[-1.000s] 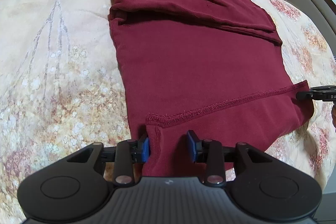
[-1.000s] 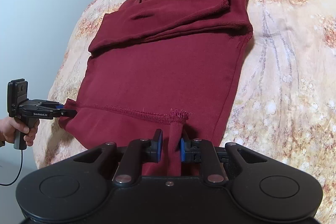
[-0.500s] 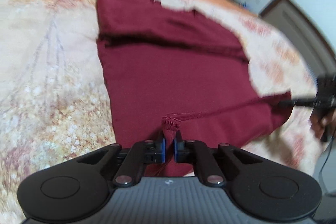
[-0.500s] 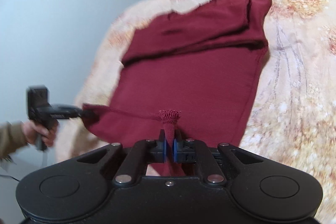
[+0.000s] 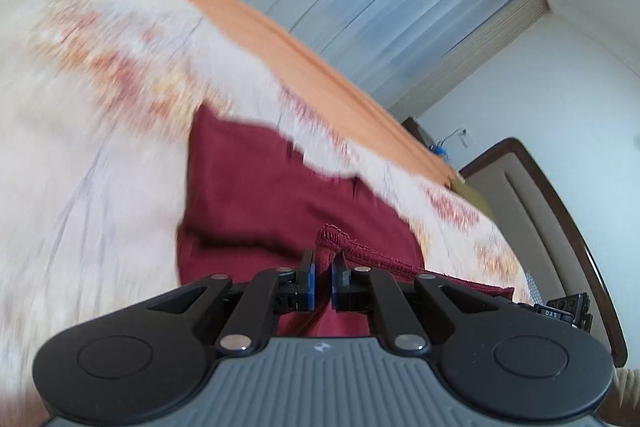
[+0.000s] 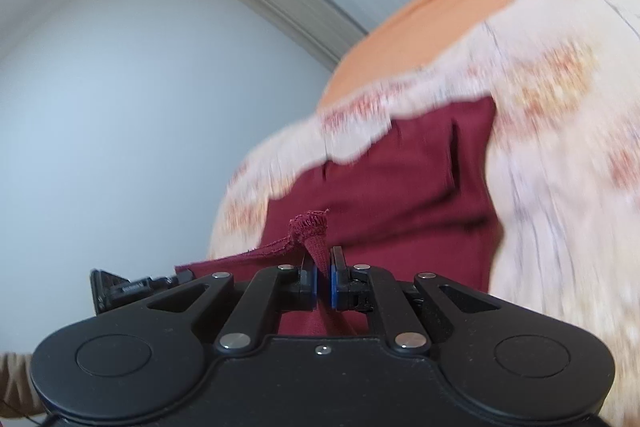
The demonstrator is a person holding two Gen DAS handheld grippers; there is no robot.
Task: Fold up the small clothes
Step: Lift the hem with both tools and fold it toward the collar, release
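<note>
Hem (image 5: 360, 251) pinched at both corners, left gripper (image 5: 322, 281) and right gripper (image 6: 323, 277) each closed tight on it; rest of maroon garment (image 5: 272, 195) flat on floral bedspread (image 5: 100, 147) toward 12 o'clock; hem line running 3-to-9; neither nearer.

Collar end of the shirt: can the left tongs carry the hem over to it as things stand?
Probably yes. The left tongs are shut on the shirt hem, the right tongs likewise, and only bare red cloth lies ahead. The far edge is blurred, though.
</note>
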